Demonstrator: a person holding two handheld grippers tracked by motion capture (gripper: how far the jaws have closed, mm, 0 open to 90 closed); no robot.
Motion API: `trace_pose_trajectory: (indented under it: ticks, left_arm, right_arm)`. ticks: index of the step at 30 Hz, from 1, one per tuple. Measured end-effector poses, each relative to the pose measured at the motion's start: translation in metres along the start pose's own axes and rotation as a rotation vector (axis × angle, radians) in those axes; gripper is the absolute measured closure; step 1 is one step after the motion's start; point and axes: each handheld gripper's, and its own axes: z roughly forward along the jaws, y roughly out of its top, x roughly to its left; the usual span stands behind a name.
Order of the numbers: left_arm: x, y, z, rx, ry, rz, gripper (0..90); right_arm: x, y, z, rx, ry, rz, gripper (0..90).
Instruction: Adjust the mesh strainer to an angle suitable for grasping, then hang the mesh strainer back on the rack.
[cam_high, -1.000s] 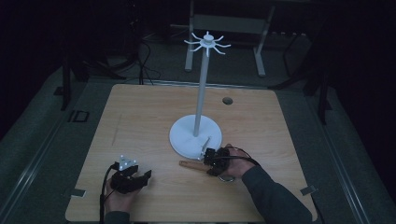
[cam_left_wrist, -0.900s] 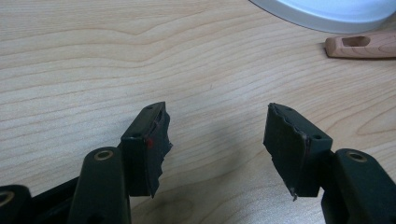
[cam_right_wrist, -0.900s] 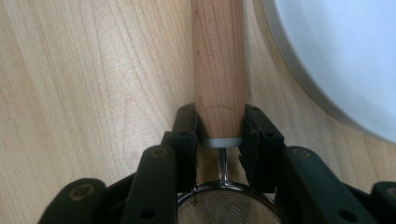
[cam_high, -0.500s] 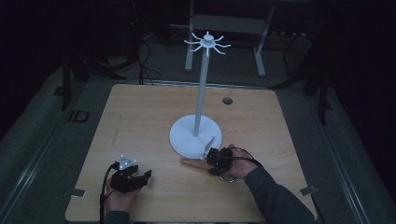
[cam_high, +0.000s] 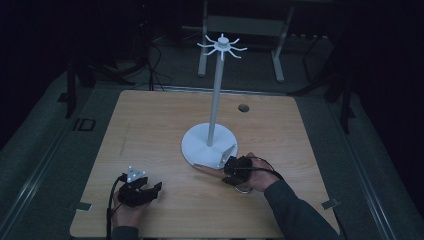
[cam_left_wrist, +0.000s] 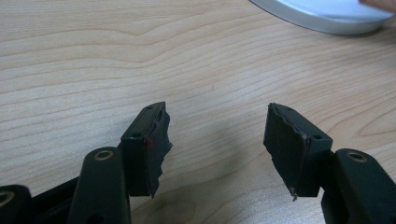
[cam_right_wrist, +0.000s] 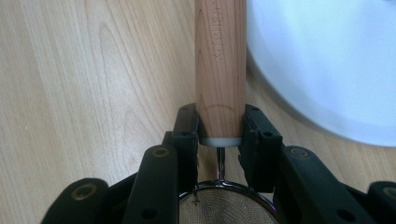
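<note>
Grip made | my right hand-held gripper clenched on strainer's wooden handle, lying on worktop at stand base near front edge | left hand-held gripper released, idle | lifting and hanging on stand left.

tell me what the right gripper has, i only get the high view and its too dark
Observer: The right gripper is shut on a wooden handle.
Operator: handle of what
Observer: A small strainer; its mesh bowl sits just behind the jaws, joined by a thin metal stem.
Operator: and the left one
Observer: The left gripper is open, with bare table between its jaws.
</note>
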Motion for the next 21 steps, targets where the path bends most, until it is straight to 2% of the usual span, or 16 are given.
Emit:
trace_pose_trajectory:
  ticks: [10, 21]
  left_arm:
    - [0.000, 0.000, 0.000, 0.000, 0.000, 0.001, 40.2]
    - [-0.001, 0.000, 0.000, 0.000, 0.001, 0.006, 40.1]
  right_arm:
    - [-0.001, -0.002, -0.008, -0.064, -0.031, 0.021, 69.5]
    - [-0.007, -0.004, -0.018, -0.164, -0.069, 0.073, 69.5]
